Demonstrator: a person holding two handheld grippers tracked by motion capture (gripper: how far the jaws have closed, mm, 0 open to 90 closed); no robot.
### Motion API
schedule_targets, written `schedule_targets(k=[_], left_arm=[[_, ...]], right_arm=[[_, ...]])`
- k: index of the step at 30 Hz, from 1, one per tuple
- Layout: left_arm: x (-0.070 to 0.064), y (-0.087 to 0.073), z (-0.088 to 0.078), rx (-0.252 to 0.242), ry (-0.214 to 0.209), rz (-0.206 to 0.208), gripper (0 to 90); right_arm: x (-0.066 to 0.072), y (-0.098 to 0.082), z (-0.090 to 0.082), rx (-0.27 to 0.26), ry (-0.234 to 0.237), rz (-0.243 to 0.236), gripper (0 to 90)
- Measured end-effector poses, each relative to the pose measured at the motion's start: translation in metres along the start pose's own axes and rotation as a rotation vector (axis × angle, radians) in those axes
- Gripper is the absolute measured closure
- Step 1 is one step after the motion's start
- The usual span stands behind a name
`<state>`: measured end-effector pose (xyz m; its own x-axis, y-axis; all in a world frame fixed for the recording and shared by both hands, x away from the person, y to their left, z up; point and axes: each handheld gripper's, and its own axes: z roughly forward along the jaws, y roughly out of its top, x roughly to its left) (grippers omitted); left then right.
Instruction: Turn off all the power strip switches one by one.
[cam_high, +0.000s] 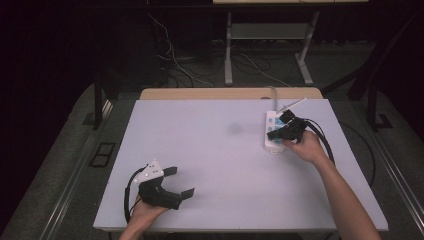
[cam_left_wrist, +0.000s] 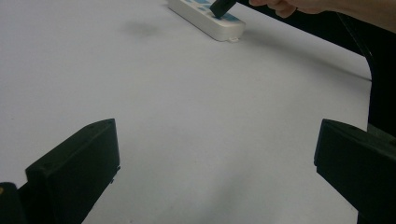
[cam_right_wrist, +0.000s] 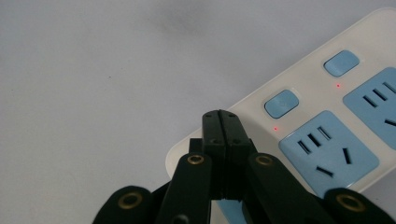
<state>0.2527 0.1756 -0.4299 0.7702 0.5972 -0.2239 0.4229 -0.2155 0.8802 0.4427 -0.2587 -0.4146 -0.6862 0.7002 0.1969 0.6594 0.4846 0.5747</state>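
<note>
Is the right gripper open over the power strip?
No. In the right gripper view the right gripper has its jaws pressed together, tips over the near end of the power strip.

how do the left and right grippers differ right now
The left gripper has its jaws wide apart; the right gripper has its jaws pressed together. The left gripper is over bare table near the front edge; the right gripper's tips are over the white power strip. Both are black and hand-held.
</note>
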Motion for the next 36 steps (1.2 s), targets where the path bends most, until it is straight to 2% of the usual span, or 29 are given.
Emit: schedule_targets(k=[11, 22, 30, 32, 36], left_arm=[[0.0000, 0.0000, -0.0010, -0.001, 0.002, 0.001, 0.0], [0.0008, -0.0002, -0.0012, -0.004, 0.003, -0.004, 0.0], [0.0015, -0.0001, -0.0020, -0.005, 0.004, -0.004, 0.0], [0.0020, -0.0002, -0.0021, -0.005, 0.004, -0.004, 0.0], [0.0025, 0.0000, -0.0022, -0.005, 0.004, -0.005, 0.0]], right_arm=[[-0.0027, -0.0008, 0.0005, -0.005, 0.018, 0.021, 90.0], [-0.0026, -0.0043, 0.0009, -0.028, 0.018, 0.015, 90.0], [-0.0005, -0.0047, 0.0007, -0.034, 0.004, -0.015, 90.0], [-0.0010, -0.0041, 0.0004, -0.021, 0.024, -0.018, 90.0], [0.0006, -0.0047, -0.0007, -0.005, 0.018, -0.031, 90.0]])
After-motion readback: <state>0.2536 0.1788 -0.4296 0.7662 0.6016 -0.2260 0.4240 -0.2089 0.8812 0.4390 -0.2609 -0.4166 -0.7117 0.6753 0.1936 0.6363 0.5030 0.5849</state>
